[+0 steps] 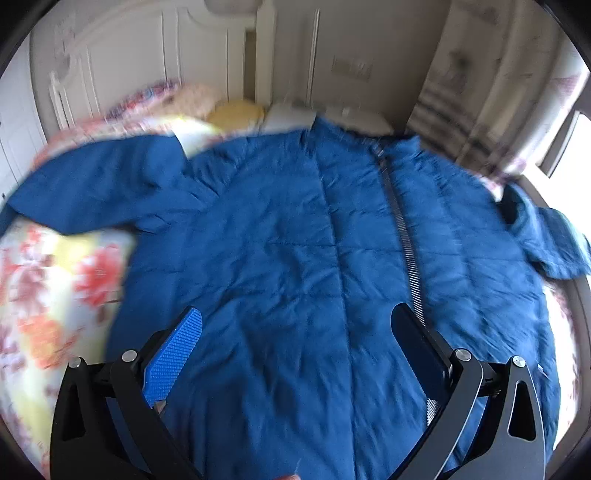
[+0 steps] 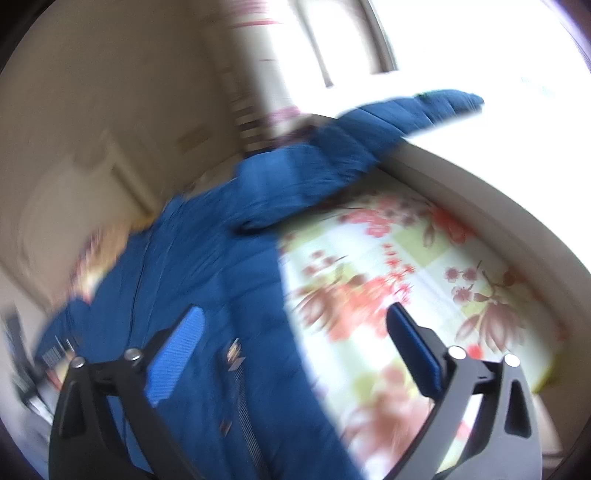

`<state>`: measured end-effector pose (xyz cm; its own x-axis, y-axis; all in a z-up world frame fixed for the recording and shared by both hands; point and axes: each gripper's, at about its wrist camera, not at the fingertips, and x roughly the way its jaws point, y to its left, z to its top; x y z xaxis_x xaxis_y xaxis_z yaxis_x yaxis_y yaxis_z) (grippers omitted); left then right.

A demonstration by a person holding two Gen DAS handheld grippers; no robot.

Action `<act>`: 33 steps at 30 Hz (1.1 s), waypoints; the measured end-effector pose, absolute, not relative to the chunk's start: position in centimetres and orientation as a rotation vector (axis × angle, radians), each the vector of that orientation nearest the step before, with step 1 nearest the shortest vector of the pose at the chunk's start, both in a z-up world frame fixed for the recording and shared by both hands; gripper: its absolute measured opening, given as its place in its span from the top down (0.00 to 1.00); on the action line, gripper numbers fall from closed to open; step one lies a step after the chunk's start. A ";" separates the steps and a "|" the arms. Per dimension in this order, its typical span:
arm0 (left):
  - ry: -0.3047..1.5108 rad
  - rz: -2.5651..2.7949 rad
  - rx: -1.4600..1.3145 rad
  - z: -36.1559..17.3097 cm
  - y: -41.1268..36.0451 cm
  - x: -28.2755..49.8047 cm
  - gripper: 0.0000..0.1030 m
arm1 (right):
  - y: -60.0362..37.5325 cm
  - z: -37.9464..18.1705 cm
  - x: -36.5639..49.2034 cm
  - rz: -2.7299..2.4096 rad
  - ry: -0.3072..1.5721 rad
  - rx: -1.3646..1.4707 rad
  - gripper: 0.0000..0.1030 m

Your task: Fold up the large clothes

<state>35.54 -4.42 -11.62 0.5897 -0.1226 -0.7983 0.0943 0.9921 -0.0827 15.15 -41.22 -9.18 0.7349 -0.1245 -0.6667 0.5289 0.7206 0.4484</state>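
Note:
A large blue quilted jacket (image 1: pixel 295 240) lies spread flat on the bed, front up, with its zipper (image 1: pixel 400 221) running down the middle. One sleeve (image 1: pixel 96 192) stretches out to the left and the other sleeve (image 1: pixel 546 236) to the right. My left gripper (image 1: pixel 295 321) is open and empty above the jacket's lower body. In the right wrist view the jacket (image 2: pixel 207 280) fills the left side and a sleeve (image 2: pixel 369 136) reaches toward the window. My right gripper (image 2: pixel 295 321) is open and empty over the jacket's edge and the bedsheet. Both views are blurred.
The floral bedsheet (image 2: pixel 424 280) lies under the jacket and also shows in the left wrist view (image 1: pixel 48 295). Pillows (image 1: pixel 207 107) and a white headboard (image 1: pixel 122 59) stand at the far end. A bright window (image 2: pixel 443 33) is beyond the bed's edge.

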 end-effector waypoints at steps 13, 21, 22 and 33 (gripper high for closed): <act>0.954 -0.120 0.047 -16.3 -5.2 38.5 0.04 | -53.7 -13.6 27.0 -0.528 0.622 0.783 0.15; 0.949 -0.129 0.034 -16.2 -5.0 38.6 0.04 | -51.5 -9.3 32.7 -0.537 0.530 0.553 0.89; 0.948 -0.129 0.031 -16.2 -4.9 38.6 0.04 | -49.3 -7.6 33.8 -0.492 0.506 0.466 0.90; 0.938 -0.144 -0.002 -16.0 -4.4 38.4 0.04 | -22.0 -9.9 42.9 0.242 0.772 -0.016 0.61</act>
